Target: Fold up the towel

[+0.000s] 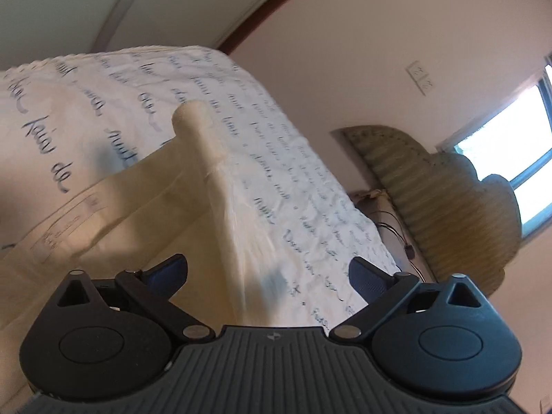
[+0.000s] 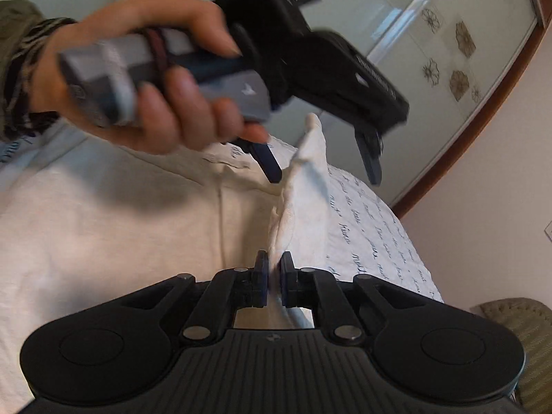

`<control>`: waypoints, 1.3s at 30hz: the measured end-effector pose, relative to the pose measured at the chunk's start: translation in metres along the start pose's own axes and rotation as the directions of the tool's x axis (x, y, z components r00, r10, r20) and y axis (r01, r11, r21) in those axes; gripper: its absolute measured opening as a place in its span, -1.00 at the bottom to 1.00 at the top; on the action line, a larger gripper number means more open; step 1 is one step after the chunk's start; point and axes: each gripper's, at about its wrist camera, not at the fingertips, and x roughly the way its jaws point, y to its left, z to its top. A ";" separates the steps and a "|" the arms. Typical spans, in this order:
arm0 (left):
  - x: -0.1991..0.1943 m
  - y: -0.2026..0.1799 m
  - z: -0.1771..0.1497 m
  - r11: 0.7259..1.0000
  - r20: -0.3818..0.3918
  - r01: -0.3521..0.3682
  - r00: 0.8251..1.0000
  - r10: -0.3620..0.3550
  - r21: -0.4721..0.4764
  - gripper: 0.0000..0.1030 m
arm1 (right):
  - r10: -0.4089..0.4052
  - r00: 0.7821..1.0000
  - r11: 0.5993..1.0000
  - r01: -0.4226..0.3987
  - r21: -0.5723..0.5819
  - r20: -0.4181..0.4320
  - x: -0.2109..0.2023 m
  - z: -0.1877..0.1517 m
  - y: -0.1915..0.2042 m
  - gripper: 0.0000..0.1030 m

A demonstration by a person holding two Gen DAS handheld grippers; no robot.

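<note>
On the bed [image 1: 103, 103], over a white cover printed with lines of dark script, lies the cream towel [image 2: 103, 224], spread across the near and left part of the cover. One edge of it is drawn up off the bed into a raised ridge [image 2: 307, 179] that runs from the right tool away toward the left tool.

Right tool [image 2: 272, 277]: jaws clenched on the towel. A pinch of cream fabric sits between the two blue pads, and the cloth rises from them in a taut fold.

Left tool [image 2: 324, 169]: released. In the right wrist view its two dark blue fingers [image 2: 371, 162] stand well apart, one on each side of the raised ridge; whether either finger touches the cloth cannot be told from this angle. The left wrist view confirms the wide gap, with the ridge [image 1: 214, 179] passing up the middle between the blue pads and ending in a rounded, rolled tip.

A person's hand [image 2: 145, 79] grips the grey handle of the left tool, with a patterned sleeve at the wrist. This part of the view is blurred.

Beyond the bed: a pale wall with a socket plate [image 1: 421, 77], a padded olive headboard [image 1: 448, 200], a window [image 1: 514, 138] and glazed wardrobe doors with flower motifs [image 2: 448, 45].
</note>
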 end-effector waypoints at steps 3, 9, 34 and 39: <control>-0.001 0.009 -0.004 1.000 -0.006 0.003 1.000 -0.003 -0.028 -0.42 | -0.012 1.000 0.998 0.012 0.061 -0.002 -0.003 -0.004 0.003 -0.86; -0.023 0.014 -0.022 1.000 0.038 0.004 0.999 -0.005 0.021 -0.83 | -0.101 0.994 0.994 0.103 0.046 -0.045 -0.028 -0.022 0.018 -0.66; -0.077 0.021 -0.046 0.986 0.106 -0.005 0.994 -0.013 0.164 -0.83 | -0.226 0.912 0.947 0.289 0.143 -0.342 -0.082 -0.097 -0.005 -0.89; -0.105 0.034 -0.061 0.976 0.096 0.005 0.995 -0.026 0.219 -0.84 | -0.080 0.954 0.928 0.177 0.327 -0.290 -0.126 -0.088 0.014 -0.89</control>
